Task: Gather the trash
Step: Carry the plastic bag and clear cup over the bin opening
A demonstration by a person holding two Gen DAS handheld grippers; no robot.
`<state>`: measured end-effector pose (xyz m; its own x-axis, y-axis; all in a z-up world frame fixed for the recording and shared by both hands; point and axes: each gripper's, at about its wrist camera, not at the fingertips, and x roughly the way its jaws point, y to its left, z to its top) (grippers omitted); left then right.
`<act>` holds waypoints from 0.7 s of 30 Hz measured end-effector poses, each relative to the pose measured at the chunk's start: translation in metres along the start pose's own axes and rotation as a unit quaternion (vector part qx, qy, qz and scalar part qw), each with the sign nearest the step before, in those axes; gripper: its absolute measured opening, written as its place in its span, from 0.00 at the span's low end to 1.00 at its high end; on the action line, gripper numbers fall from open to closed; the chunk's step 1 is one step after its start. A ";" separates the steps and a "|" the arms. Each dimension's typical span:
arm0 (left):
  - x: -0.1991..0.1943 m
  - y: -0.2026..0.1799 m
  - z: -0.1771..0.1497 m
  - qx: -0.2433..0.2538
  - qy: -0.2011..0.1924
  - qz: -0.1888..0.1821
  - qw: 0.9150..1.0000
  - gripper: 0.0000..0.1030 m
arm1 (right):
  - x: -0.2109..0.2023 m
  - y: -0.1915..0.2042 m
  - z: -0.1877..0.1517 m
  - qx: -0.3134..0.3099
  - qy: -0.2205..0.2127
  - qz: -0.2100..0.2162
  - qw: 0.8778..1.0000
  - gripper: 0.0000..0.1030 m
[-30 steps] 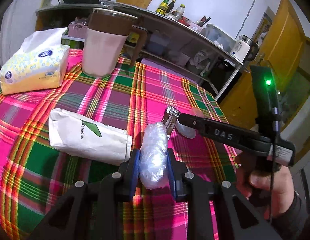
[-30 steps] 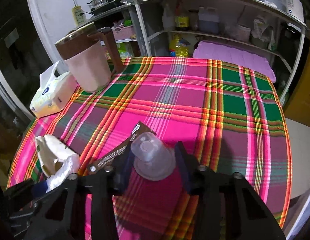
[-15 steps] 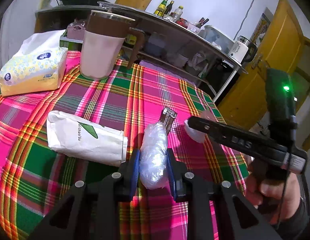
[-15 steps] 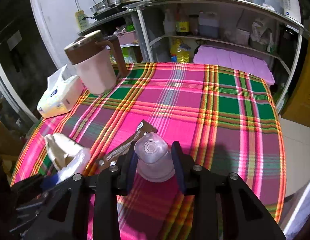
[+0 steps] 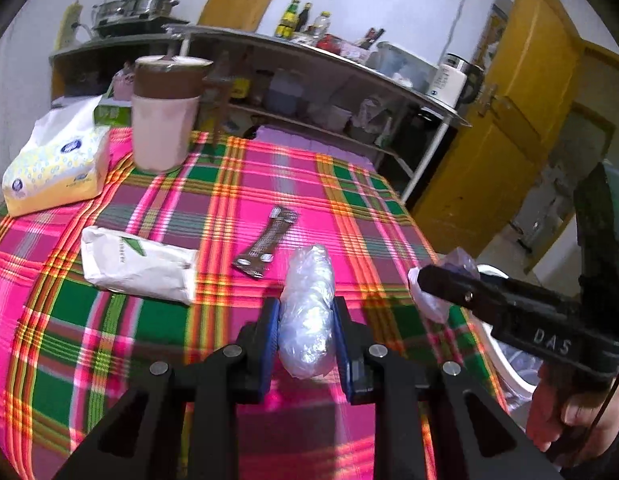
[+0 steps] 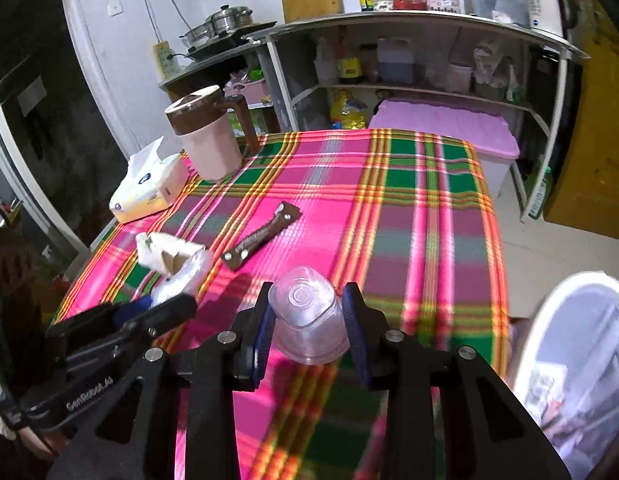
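My left gripper (image 5: 306,320) is shut on a crumpled clear plastic wrap (image 5: 307,312), held above the plaid table (image 5: 149,320). My right gripper (image 6: 308,322) is shut on a clear plastic cup (image 6: 307,320), its base facing the camera. That cup (image 5: 431,300) shows in the left wrist view, carried beyond the table's right edge. A brown snack wrapper (image 5: 266,248) (image 6: 261,236) and a white paper bag (image 5: 137,264) (image 6: 169,254) lie on the cloth. A white bin (image 6: 577,360) with a plastic liner stands on the floor at the right.
A pink jug with a brown lid (image 5: 165,114) and a tissue pack (image 5: 53,164) stand at the table's far left. Behind are metal shelves (image 6: 409,64) with bottles and a purple-lidded box (image 6: 441,128). A yellow door (image 5: 521,120) is at the right.
Both grippers lifted and swung right with their loads. The brown wrapper, once beside the cup, now lies apart on the cloth. The white bin has come into the right wrist view.
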<state>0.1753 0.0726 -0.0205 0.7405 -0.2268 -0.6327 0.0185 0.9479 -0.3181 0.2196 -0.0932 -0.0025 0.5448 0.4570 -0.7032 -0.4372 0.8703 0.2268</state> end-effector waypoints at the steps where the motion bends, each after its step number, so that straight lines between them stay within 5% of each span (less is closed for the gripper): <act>1: -0.003 -0.004 -0.001 0.003 0.000 -0.002 1.000 0.25 | -0.006 -0.002 -0.004 0.001 -0.002 -0.002 1.000 0.34; 21: -0.039 -0.090 -0.021 0.074 0.005 -0.035 0.997 0.25 | -0.095 -0.035 -0.053 0.027 -0.044 -0.030 0.998 0.34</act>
<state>0.1301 -0.0083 0.0177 0.7277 -0.2957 -0.6189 0.1693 0.9518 -0.2557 0.1454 -0.1769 0.0202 0.6306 0.4169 -0.6547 -0.3652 0.9037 0.2237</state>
